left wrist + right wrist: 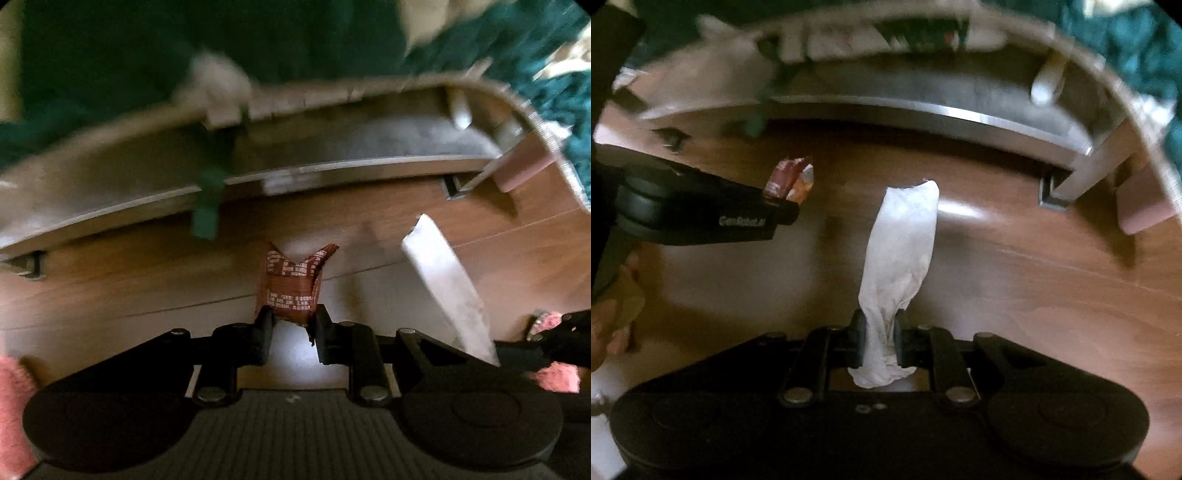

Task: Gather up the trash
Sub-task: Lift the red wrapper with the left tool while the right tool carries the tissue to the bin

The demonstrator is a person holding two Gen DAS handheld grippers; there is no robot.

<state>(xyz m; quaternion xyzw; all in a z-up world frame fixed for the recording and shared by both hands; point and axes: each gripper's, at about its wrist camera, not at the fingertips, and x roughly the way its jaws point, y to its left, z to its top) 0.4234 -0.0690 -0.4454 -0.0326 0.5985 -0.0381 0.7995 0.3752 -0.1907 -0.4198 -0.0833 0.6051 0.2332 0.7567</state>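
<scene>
My left gripper is shut on a crumpled red snack wrapper with white print and holds it above the wooden floor. The same wrapper shows in the right wrist view, sticking out of the left gripper at the left. My right gripper is shut on a long white tissue that sticks out forward between the jaws. The tissue also shows in the left wrist view at the right.
A low sofa base with metal feet runs across the back above the brown wooden floor. Dark green fabric lies on top of it. A pink box stands at the right. Pink fluffy slippers show at the edges.
</scene>
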